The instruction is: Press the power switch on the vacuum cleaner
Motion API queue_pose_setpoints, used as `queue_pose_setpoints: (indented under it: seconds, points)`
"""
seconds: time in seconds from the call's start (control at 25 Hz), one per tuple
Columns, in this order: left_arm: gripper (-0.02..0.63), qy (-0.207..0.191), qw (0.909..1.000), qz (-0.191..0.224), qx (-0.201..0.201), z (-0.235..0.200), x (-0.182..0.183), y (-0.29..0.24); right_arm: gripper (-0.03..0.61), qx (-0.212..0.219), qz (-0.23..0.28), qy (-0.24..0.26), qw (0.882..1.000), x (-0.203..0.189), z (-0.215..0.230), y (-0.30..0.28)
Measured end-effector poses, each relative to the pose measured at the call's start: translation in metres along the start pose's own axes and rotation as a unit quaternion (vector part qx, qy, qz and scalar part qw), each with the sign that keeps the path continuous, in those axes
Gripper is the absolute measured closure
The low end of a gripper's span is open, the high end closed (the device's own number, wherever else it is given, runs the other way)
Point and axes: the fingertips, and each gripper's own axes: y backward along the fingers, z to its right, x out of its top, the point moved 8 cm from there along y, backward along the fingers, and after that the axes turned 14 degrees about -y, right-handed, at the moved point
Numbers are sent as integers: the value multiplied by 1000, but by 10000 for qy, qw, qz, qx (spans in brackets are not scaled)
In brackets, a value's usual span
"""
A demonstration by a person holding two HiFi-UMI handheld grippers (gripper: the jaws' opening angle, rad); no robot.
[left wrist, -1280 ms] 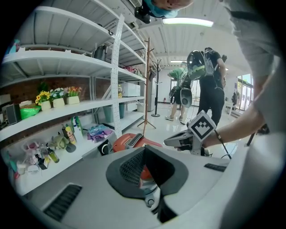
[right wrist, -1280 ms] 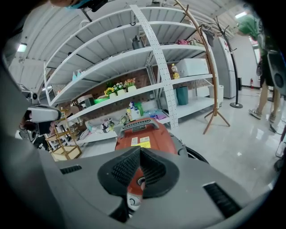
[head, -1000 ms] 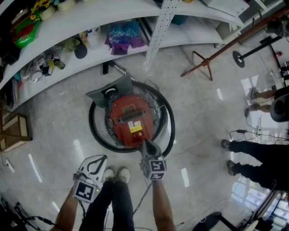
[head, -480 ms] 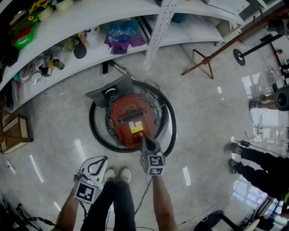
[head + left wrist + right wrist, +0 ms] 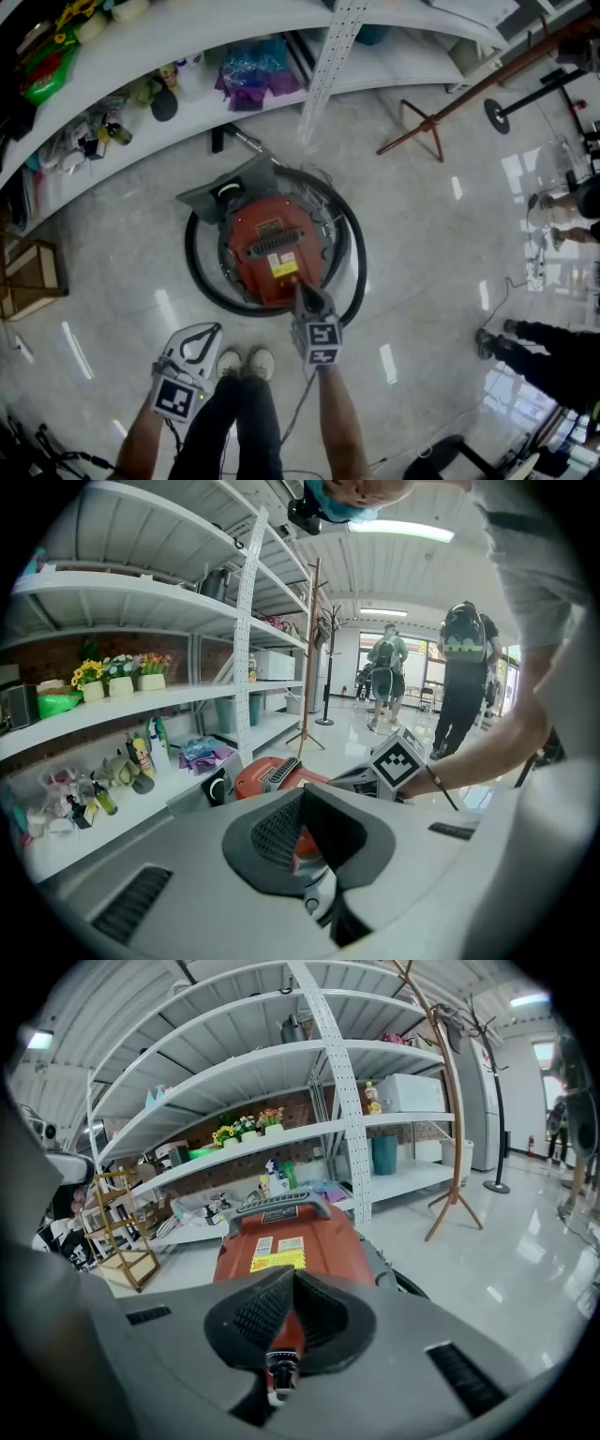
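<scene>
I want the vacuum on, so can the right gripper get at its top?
Probably yes: the right gripper, jaws together, sits at the vacuum cleaner's near edge, nothing between them. I can't pick out the switch itself.

Vacuum cleaner [image 5: 272, 248] ringed by black hose [image 5: 190, 253]; shelf [image 5: 197, 117] close behind it blocks the far side; coat stand [image 5: 422, 131] at its right rear; floor [image 5: 422, 234] right of it open; bystander's legs [image 5: 553, 352] well right.
</scene>
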Motion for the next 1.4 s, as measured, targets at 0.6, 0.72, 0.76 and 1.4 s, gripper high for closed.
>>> queue_pose_setpoints:
  seconds: [0.6,0.72,0.76,1.4]
  points:
    - [607,61,10000,-21,-64,-2,-7,-2,569,-200,-60,12,9998,-1,1,-4]
    - [607,81,10000,3,-47,-3,-8,-1,569,-210,-63,33,9998,-1,1,-4]
    - [607,99,9999,13,-42,-3,-8,-1,569,-225,-64,58,9997,-1,1,-4]
    - [607,131,9999,-19,-40,-2,-13,-1,566,-350,104,63,9993,0,2,-8]
